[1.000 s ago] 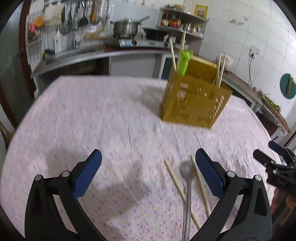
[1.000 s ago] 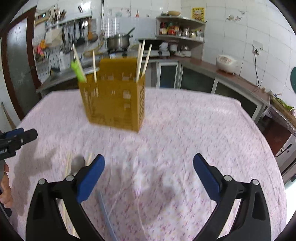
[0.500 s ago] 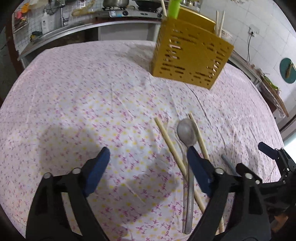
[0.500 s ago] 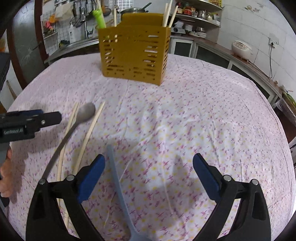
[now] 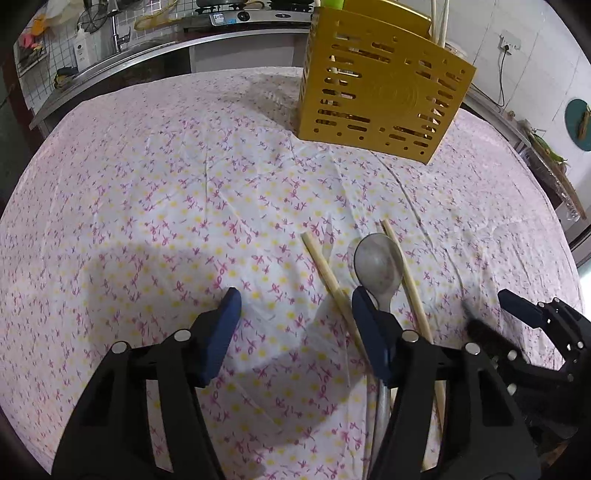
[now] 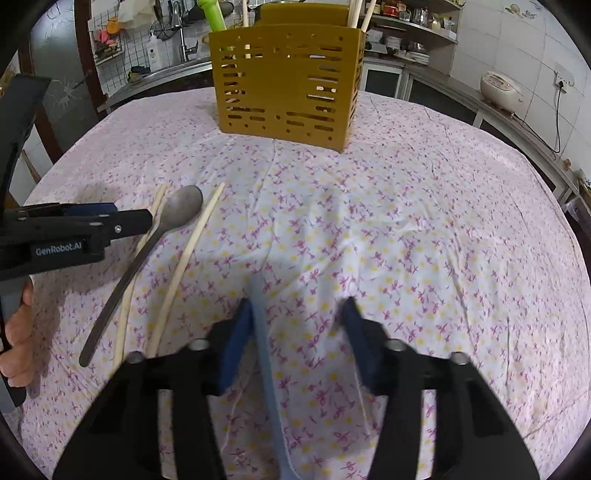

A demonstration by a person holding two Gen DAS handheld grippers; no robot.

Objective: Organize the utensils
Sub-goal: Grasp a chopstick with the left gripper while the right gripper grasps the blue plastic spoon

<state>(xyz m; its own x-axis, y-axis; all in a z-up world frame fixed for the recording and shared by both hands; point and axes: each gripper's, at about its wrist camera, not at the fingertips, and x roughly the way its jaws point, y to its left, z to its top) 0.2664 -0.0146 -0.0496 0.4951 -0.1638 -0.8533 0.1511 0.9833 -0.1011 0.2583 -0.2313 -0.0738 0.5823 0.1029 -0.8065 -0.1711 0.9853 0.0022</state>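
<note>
Right gripper [image 6: 293, 339] closing astride the blue handle [image 6: 264, 332], pads not yet pressing — it may skid. Left gripper [image 5: 295, 325], closing beside the spoon [image 5: 378, 269], holds nothing — risks nudging chopsticks [image 5: 328, 273].

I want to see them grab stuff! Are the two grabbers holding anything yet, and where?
Nothing yet. The closing right gripper has the blue handle between its jaws; the closing left gripper has only cloth.

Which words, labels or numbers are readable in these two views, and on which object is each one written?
"GenRobot.AI": white letters on the black side of the left gripper, seen in the right wrist view.
Label on the white bottle by the sink: too small to read.
Front panel of the stove on the counter: print blurred, not readable.
Yellow utensil holder: a round embossed mark only, with no readable text.
</note>
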